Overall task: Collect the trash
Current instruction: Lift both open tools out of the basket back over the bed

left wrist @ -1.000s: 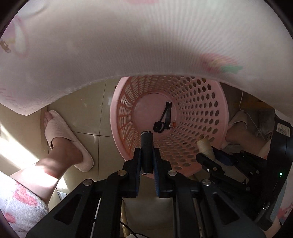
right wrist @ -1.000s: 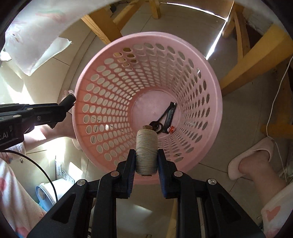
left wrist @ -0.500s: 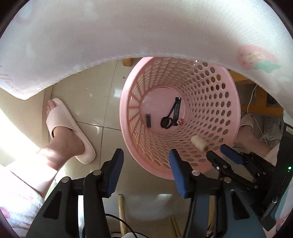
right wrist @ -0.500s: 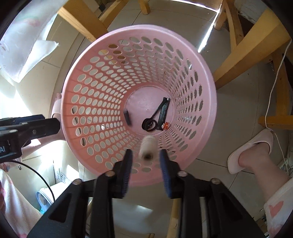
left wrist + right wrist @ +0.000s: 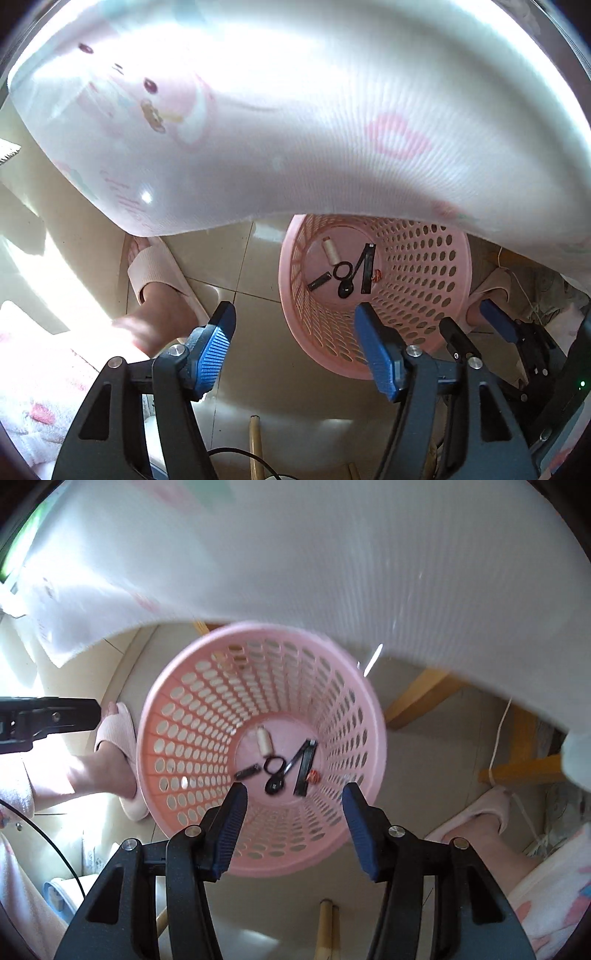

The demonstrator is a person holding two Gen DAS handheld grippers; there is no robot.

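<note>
A pink perforated basket (image 5: 436, 295) (image 5: 177, 716) stands on the tiled floor below both grippers. On its bottom lie a cream thread spool (image 5: 330, 252) (image 5: 264, 741), black scissors (image 5: 351, 271) (image 5: 286, 768), a small dark cylinder (image 5: 320, 280) (image 5: 246, 772) and a small red scrap (image 5: 377, 275) (image 5: 314, 776). My left gripper (image 5: 295, 317) is open and empty, above the basket's left side. My right gripper (image 5: 295, 797) is open and empty over the basket; it also shows in the left wrist view (image 5: 472, 321).
A white printed tablecloth (image 5: 295, 110) (image 5: 332, 554) hangs over the top of both views. The person's slippered feet (image 5: 159, 273) (image 5: 480, 812) stand on either side of the basket. Wooden table legs (image 5: 417, 698) are behind it. A cable (image 5: 495, 746) hangs at right.
Both grippers opened: the dark cylinder dropped from the left, the thread spool from the right, and both now lie in the basket. Both grippers pulled back up toward the tablecloth.
</note>
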